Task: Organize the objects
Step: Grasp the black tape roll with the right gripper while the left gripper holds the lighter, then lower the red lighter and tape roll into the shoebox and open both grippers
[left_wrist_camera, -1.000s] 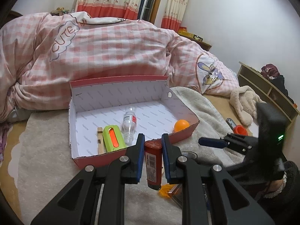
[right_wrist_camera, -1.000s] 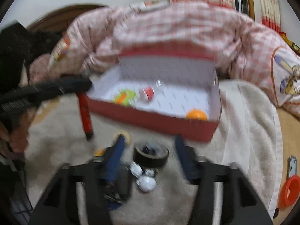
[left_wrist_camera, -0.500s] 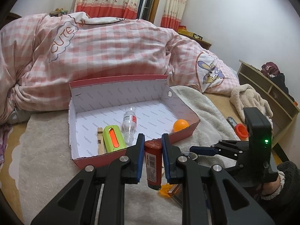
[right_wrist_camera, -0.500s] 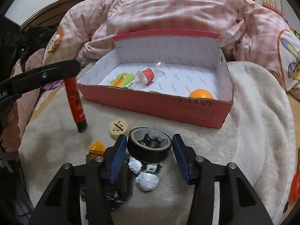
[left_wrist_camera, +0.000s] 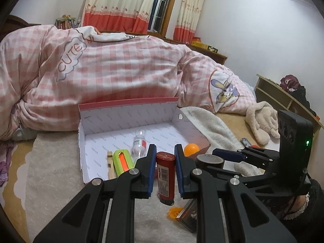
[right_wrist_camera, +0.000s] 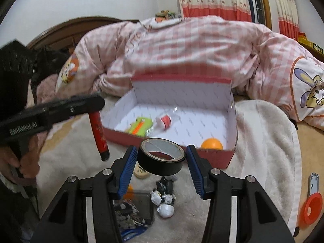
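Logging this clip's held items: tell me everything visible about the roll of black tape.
The roll of black tape is a wide ring, glossy black outside with a pale grey inner core, hollow through the middle. It is lifted off the rug and tilted, held between the blue pads of the right gripper, just short of the red box's front wall. In the left wrist view its top rim shows.

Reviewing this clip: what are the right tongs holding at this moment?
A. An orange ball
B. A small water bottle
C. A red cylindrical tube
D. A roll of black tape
D: in the right wrist view the right tongs are shut on the roll of black tape, lifted in front of the red box; the red tube is in the left tongs.
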